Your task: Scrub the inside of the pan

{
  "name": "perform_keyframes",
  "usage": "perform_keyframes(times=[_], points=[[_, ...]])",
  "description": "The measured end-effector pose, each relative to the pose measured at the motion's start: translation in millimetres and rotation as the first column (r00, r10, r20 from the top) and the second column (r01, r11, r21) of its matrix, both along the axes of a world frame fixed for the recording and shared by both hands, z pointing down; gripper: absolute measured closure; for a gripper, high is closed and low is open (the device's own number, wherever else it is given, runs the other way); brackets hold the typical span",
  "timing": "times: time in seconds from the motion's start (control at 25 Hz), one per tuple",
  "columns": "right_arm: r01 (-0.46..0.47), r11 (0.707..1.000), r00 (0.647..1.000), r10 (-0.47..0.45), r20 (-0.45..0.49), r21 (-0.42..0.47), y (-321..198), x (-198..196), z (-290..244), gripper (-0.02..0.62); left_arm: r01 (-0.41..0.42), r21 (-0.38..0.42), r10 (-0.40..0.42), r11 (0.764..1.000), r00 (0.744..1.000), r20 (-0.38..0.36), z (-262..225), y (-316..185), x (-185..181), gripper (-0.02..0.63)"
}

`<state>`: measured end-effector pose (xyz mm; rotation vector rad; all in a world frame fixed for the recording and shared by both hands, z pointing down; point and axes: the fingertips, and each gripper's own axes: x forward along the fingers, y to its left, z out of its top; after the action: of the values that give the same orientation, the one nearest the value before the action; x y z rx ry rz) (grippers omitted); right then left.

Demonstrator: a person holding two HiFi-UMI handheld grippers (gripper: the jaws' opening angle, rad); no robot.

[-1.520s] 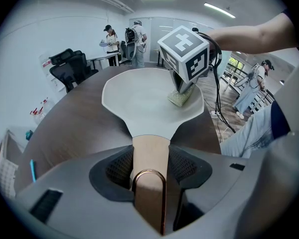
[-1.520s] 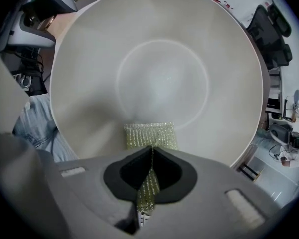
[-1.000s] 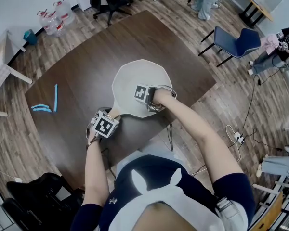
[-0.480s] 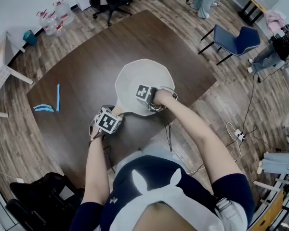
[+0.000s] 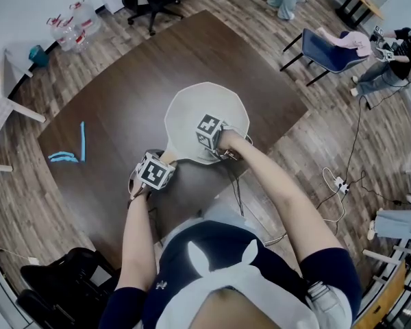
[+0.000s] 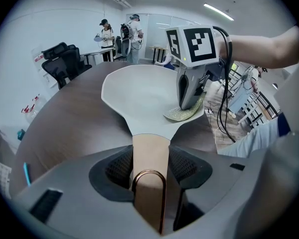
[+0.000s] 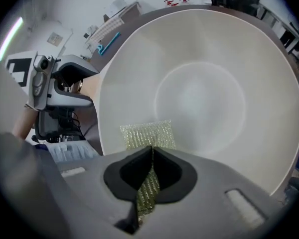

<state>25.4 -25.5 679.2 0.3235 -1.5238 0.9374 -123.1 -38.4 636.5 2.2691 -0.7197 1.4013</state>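
A white pan (image 5: pixel 205 108) lies on the dark brown table (image 5: pixel 116 101), its tan handle (image 5: pixel 166 158) pointing toward me. My left gripper (image 5: pixel 159 166) is shut on that handle (image 6: pixel 150 156), with the pads pressing on both sides. Over the pan's near right wall my right gripper (image 5: pixel 218 149) is shut on a yellow-green scrub pad (image 7: pixel 147 136). The pad's free end lies flat against the pan's inner slope (image 7: pixel 204 83). In the left gripper view the right gripper (image 6: pixel 189 106) stands steeply on the pad (image 6: pixel 182 114).
Blue strips (image 5: pixel 72 146) lie on the table's left part. The table's near edge runs just below the pan handle. A blue chair (image 5: pixel 332 50) and a person stand off the far right corner, and cables (image 5: pixel 335 190) trail on the wooden floor.
The right gripper has shifted a little sideways along the pan's near wall with the pad, and its marker cube has turned. The left gripper keeps its hold on the handle.
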Motion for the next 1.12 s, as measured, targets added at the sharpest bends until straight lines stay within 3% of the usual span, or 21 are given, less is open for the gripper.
perform_keyframes(times=[0.12, 0.36, 0.56, 0.96, 1.12], points=[[-0.053, 0.999, 0.996, 0.053, 0.065, -0.003, 0.6, -8.8, -2.1, 0.588, 0.005, -0.024, -0.005, 1.0, 1.0, -0.021, 2.8, 3.1, 2.7, 0.383], [-0.044, 0.999, 0.993, 0.042, 0.107, 0.02, 1.1, -19.5, -4.4, 0.587, 0.0, -0.053, -0.004, 0.999, 0.998, -0.068, 1.8, 6.8, 12.0, 0.383], [-0.063, 0.998, 0.988, 0.061, 0.142, 0.008, -2.5, -24.4, -4.3, 0.587, 0.006, -0.03, -0.007, 1.0, 1.0, -0.012, 1.0, 1.3, 2.9, 0.383], [-0.143, 0.989, 0.956, 0.146, 0.254, -0.03, -11.2, -41.7, -2.9, 0.588, -0.012, -0.024, 0.012, 1.0, 1.0, 0.009, -1.9, -3.2, 2.5, 0.383], [-0.173, 0.984, 0.934, 0.176, 0.309, -0.038, -17.0, -49.2, -3.8, 0.588, -0.017, -0.061, 0.016, 0.998, 1.0, -0.02, 1.7, 3.0, 8.8, 0.383]])
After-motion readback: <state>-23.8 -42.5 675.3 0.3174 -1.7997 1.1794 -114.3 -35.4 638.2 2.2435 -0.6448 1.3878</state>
